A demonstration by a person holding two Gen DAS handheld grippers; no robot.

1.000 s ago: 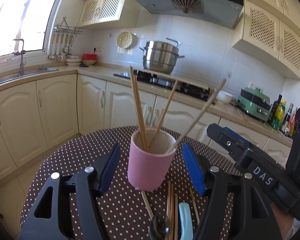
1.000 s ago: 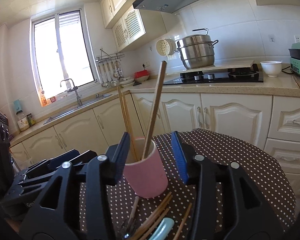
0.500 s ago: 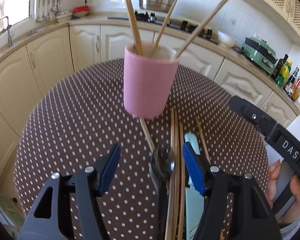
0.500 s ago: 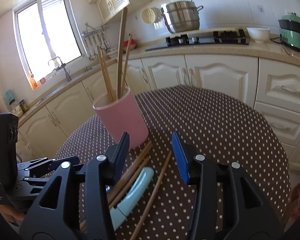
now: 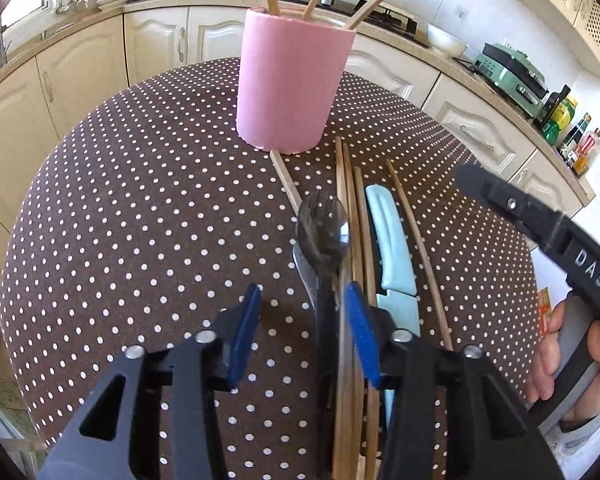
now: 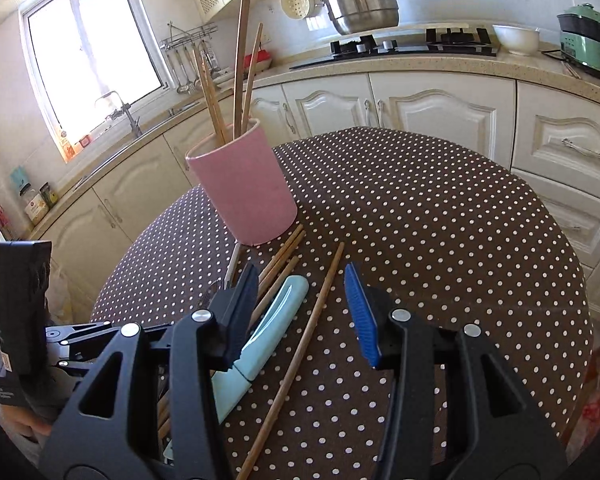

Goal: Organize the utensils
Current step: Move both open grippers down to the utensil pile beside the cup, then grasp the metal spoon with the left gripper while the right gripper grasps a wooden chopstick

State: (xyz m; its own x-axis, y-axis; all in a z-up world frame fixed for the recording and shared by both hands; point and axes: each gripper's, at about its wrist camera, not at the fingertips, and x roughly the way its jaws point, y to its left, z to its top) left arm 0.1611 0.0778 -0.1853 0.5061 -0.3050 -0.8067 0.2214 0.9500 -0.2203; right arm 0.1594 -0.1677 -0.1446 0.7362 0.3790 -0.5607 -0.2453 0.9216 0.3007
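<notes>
Left claw: the left gripper (image 5: 302, 328) points down at the table (image 5: 140, 220), jaws closing; the spoon (image 5: 323, 232) handle and one chopstick run between its pads, close to the right pad, not yet pinched as far as the view shows
Right claw: the right gripper (image 6: 300, 312) hangs over the table, jaws spread; a lone chopstick (image 6: 308, 320) lies on the cloth between them, untouched, and the knife (image 6: 268, 320) passes just inside the left pad
Cup: one pink cup (image 5: 294, 80) stands upright beyond both claws, touching the far tip of a pale chopstick (image 5: 286, 180)
In the cup: four chopsticks (image 6: 240, 72) lean out, counted in the right view
Loose on the table: three brown chopsticks (image 5: 358, 208) side by side just right of the spoon, the lone one right of the knife, the pale one by the cup; five in all
Spoon: one, bowl toward the cup
Knife: one, light blue, between the three chopsticks and the lone one
Second blade: a steel edge (image 5: 302, 268) shows under the spoon; what it is I cannot tell
Hand: a hand (image 5: 556, 344) grips the right gripper's handle at the left view's right edge
</notes>
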